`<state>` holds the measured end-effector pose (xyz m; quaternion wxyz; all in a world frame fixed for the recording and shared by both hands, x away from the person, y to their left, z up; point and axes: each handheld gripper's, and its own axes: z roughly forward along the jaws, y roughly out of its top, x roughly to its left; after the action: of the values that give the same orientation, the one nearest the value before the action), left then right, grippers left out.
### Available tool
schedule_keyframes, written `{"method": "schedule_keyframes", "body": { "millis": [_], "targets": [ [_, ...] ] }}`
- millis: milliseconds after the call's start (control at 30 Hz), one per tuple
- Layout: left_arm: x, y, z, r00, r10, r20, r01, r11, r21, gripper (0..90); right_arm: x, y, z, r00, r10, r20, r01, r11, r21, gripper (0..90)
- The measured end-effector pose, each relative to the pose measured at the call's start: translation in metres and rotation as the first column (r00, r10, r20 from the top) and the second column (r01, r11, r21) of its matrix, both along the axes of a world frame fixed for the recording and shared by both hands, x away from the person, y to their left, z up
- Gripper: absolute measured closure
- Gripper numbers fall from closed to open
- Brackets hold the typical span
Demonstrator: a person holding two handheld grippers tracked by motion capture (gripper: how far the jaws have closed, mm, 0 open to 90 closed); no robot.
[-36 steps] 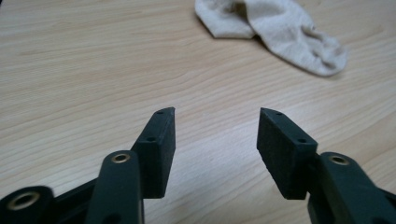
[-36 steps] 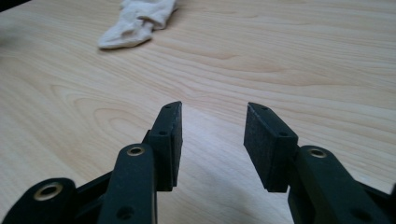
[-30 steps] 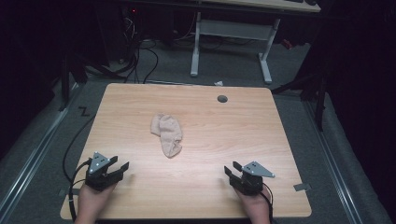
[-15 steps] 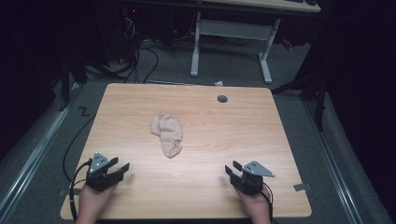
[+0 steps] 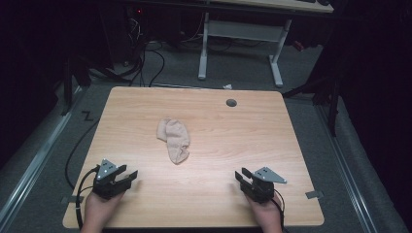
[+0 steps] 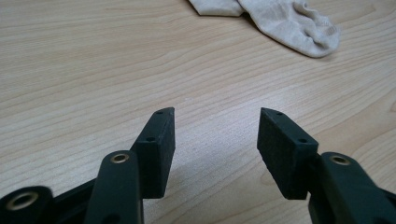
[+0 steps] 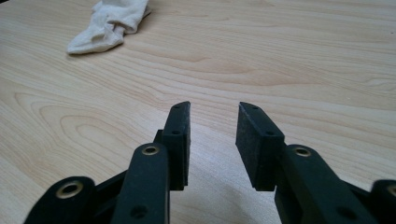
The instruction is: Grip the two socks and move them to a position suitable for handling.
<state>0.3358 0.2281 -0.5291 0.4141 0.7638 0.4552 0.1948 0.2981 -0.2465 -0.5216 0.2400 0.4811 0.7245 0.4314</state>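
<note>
High view first: basically nothing has changed over the last second. The left gripper [image 5: 127, 175] has maybe nudged a hair along the near left part of the table [image 5: 291, 145], and the right gripper [image 5: 243, 175] sits in the same near-right spot as before. So my read is the work on the sock [image 5: 173, 140] hasn't started, this is just the ready pose.

Going left to right: the left gripper is near the table's left and near edges, jaws spread wide with nothing between them. In the left gripper view the sock [image 6: 280, 21] lies far off and a bit right of the jaws, with bare wood between.

The sock is a crumpled beige thing lying flat around the middle of the table, slightly left of centre, well apart from both grippers.

The right gripper has its jaws apart too, a bit narrower, also empty. From the right gripper view the sock [image 7: 109, 23] is far and to the left.

Plenty of open wood on every side of the sock, so both can come in freely. The only other thing up there is a grommet hole [image 5: 231, 102] near the far edge, well out of the way.
</note>
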Motion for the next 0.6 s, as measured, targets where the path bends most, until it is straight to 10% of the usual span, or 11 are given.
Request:
{"method": "schedule_keyframes", "body": {
  "millis": [600],
  "targets": [
    [-0.006, -0.039, 0.005, 0.9956, -0.090, -0.026, 0.090, 0.9958, 0.016, 46.3, -0.002, 0.004, 0.001, 0.9978, 0.065, 0.012, -0.065, 0.998, 0.019, 58.5]
  ]
}}
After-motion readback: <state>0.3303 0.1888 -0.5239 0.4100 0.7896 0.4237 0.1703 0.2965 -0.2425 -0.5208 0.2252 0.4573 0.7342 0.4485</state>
